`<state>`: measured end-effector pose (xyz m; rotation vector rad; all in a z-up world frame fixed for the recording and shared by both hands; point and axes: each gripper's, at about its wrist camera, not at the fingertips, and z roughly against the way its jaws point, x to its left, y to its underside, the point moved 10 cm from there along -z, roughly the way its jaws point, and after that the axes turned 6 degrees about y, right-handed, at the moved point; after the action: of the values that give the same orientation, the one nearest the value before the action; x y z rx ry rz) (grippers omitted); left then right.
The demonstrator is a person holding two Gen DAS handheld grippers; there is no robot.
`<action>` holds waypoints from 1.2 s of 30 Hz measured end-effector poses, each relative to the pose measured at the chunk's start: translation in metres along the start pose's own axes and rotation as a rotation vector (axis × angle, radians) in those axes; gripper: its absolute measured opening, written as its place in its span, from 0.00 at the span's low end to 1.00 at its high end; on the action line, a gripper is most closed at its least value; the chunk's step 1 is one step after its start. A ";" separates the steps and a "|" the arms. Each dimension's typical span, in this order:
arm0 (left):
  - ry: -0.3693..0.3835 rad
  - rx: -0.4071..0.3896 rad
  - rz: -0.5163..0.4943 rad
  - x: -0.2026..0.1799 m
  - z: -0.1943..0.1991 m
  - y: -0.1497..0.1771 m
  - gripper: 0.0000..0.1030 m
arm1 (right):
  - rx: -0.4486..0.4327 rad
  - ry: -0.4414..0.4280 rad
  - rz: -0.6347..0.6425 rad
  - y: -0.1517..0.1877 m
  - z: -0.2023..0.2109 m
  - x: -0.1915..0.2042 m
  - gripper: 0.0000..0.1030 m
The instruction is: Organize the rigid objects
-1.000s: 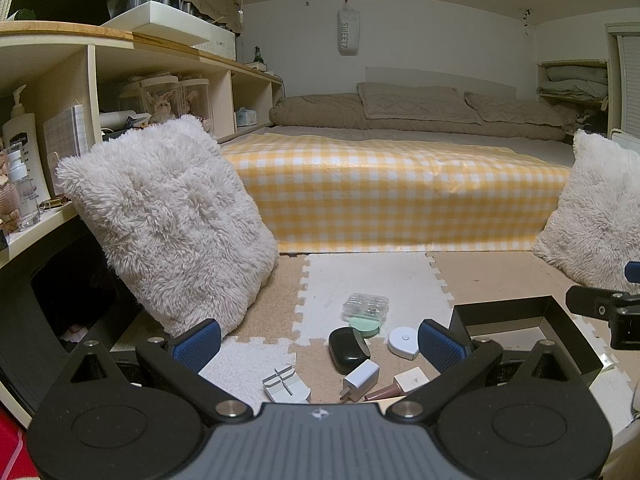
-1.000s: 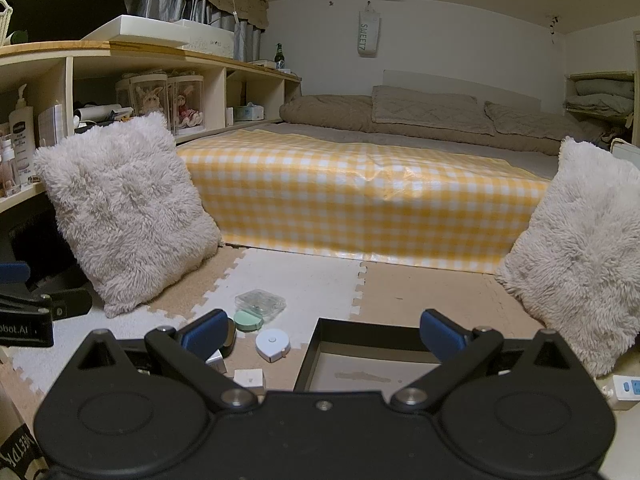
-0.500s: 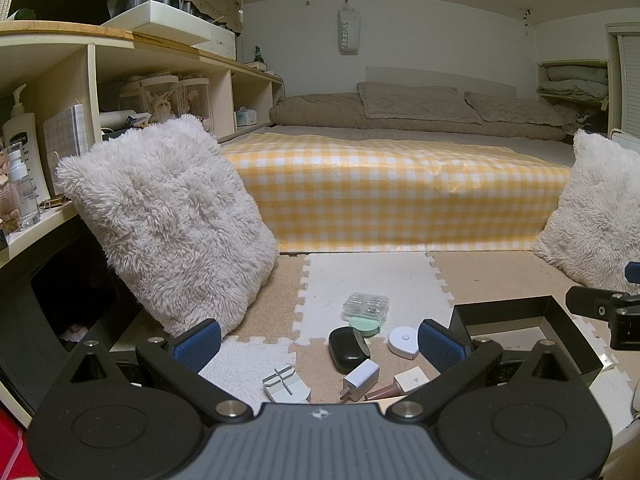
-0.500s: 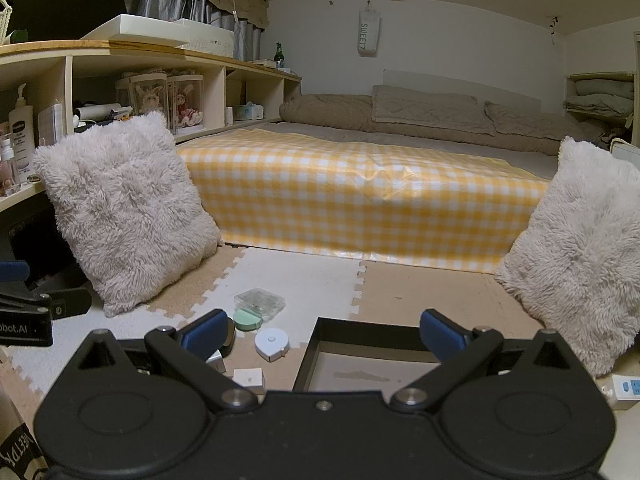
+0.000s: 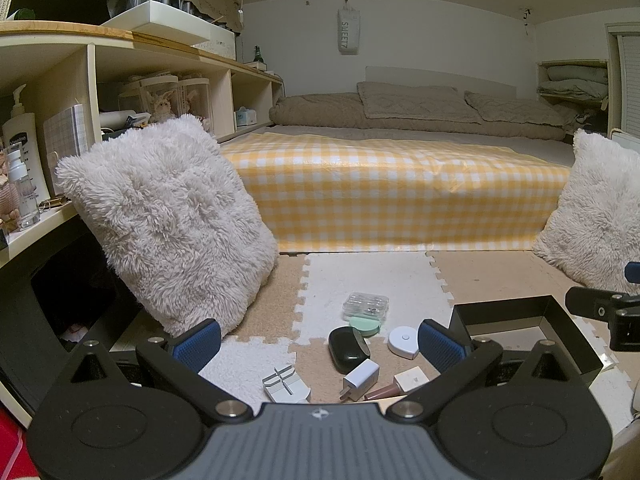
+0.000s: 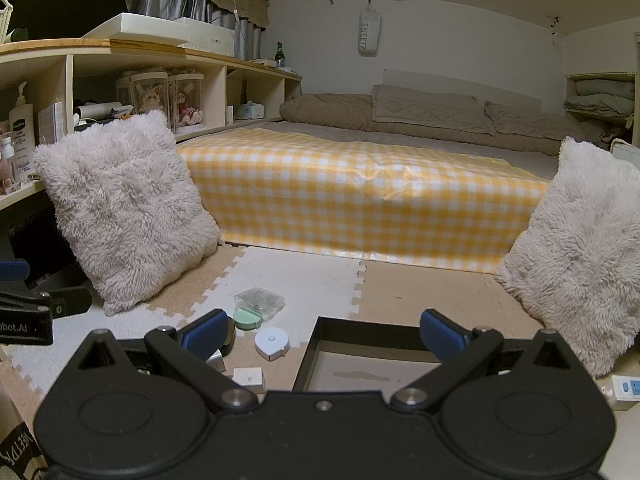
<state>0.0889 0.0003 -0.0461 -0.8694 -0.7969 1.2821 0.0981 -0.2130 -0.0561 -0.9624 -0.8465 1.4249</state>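
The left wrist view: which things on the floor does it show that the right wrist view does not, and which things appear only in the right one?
Only the left wrist view shows the small striped white box, the white charger plug in full and the brownish tube.

Only the right wrist view shows the white power strip at the far right.

Both show the black tray with nothing visible in it, the clear case, the green round case, the white round device and the two furry cushions. Both tools are open and hold nothing.

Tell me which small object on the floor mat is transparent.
The clear plastic case, farthest from the grippers, behind the green round case; the other small objects are opaque.
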 end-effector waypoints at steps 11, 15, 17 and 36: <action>0.000 0.000 0.000 0.000 0.000 0.000 1.00 | 0.000 0.000 0.000 0.000 0.000 0.000 1.00; 0.001 -0.001 0.000 0.000 0.000 0.000 1.00 | -0.004 -0.002 -0.001 0.000 0.000 0.000 1.00; 0.002 -0.003 0.001 0.000 0.000 -0.001 1.00 | -0.010 -0.006 -0.003 0.000 0.001 -0.001 1.00; 0.027 -0.076 0.032 -0.002 -0.001 -0.028 1.00 | -0.100 0.045 -0.078 -0.037 0.010 -0.036 1.00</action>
<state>0.1025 -0.0041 -0.0214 -0.9621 -0.8179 1.2717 0.1042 -0.2460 -0.0154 -1.0224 -0.9196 1.2994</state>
